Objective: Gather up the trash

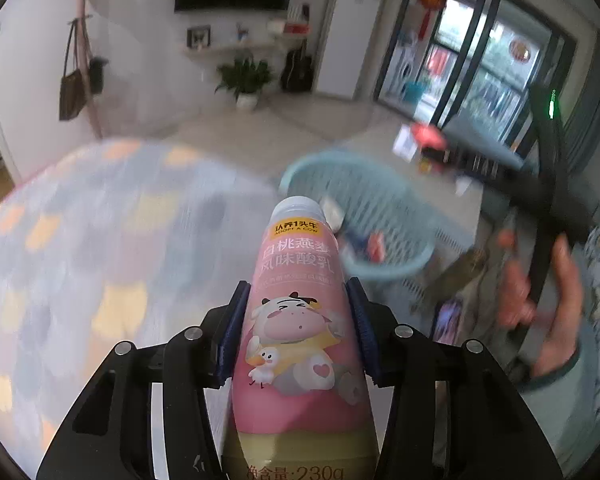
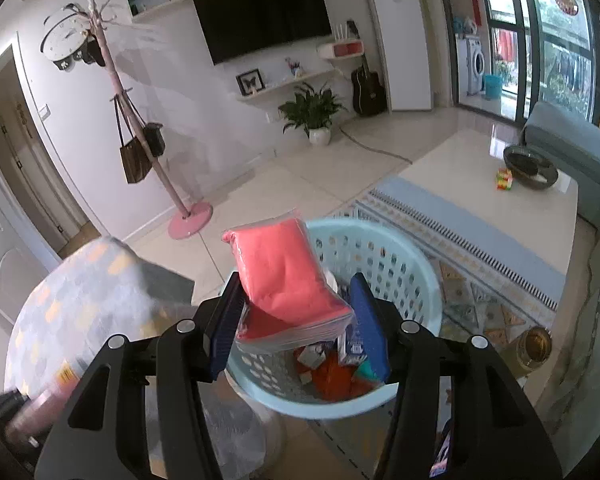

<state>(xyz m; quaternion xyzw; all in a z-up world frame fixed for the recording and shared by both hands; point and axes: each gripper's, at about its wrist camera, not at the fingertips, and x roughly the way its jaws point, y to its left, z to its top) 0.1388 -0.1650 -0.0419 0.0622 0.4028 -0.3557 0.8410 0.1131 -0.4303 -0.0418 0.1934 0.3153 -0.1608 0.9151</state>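
Two grippers are seen, each with something between its blue pads. The left gripper (image 1: 298, 328) is closed on a pink bottle (image 1: 296, 320), whose sides are pressed by both pads; the bottle is held lengthwise along the fingers, with its white cap pointing away from the camera toward a basket (image 1: 384, 272). A cartoon cow and printed characters are shown on the bottle's label. In the left view the pale blue basket is seen just beyond the cap, slightly to the right, and scraps of packaging are visible in it, though blur hides what they are. A pastel-patterned cover (image 1: 100, 240) is spread over the surface at the left. At the right edge, a hand (image 1: 548, 300) wrapped around a dark handle is seen, blurred.

The right gripper (image 2: 296, 320) is held about half open, with a clear packet (image 2: 288, 280) of coral-red material between its pads. The packet is tilted, its lower end touched by the left pad; whether the right pad presses on it cannot be told with certainty. The packet is held above the near rim of the basket (image 2: 412, 248), in which cartons and orange wrappers lie. The basket is set on a stool wrapped in clear plastic (image 2: 240, 428). A patterned rug (image 2: 480, 272) lies beyond it, and a low table (image 2: 460, 168) with a dark bowl (image 2: 530, 166) stands farther back.
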